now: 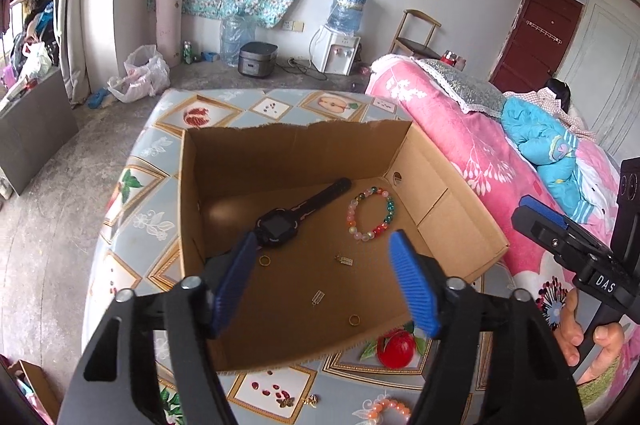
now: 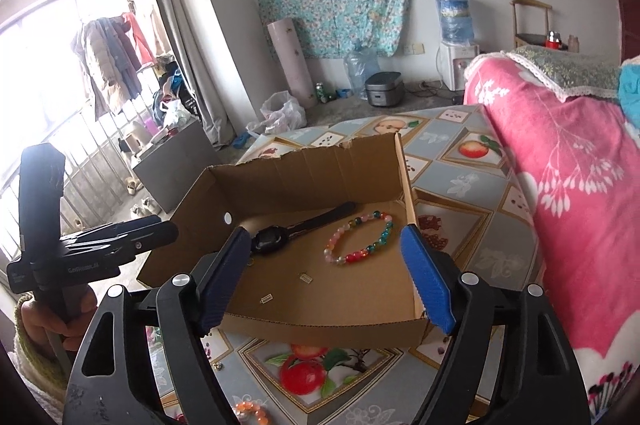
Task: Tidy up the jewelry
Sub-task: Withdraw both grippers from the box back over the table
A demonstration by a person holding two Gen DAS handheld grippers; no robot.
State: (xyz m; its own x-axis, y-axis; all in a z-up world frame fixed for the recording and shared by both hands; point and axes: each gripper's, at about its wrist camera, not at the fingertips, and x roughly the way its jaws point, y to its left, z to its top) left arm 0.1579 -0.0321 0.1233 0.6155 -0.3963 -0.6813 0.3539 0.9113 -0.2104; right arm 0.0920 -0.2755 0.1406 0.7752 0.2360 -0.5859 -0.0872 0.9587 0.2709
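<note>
An open cardboard box (image 1: 452, 201) stands on the table. On its floor lie a black watch (image 1: 280, 223), a multicoloured bead bracelet (image 1: 370, 213), two gold rings (image 1: 265, 260) (image 1: 354, 320) and two small charms (image 1: 346, 260) (image 1: 318, 297). My left gripper (image 1: 323, 239) hovers over the box's near edge, open, with nothing between its blue pads. My right gripper (image 2: 324, 233) hangs over the same box (image 2: 320, 165) from the other side, also open and empty. In the right wrist view the watch (image 2: 276, 237) and bracelet (image 2: 360, 237) lie beyond its fingertips.
The table carries a fruit-patterned cloth (image 1: 140, 217). On it, in front of the box, lie an orange bead bracelet (image 1: 386, 407) and small gold pieces (image 1: 286, 402). A bed with a pink blanket (image 1: 460, 145) borders the table on the right. Bare floor lies to the left.
</note>
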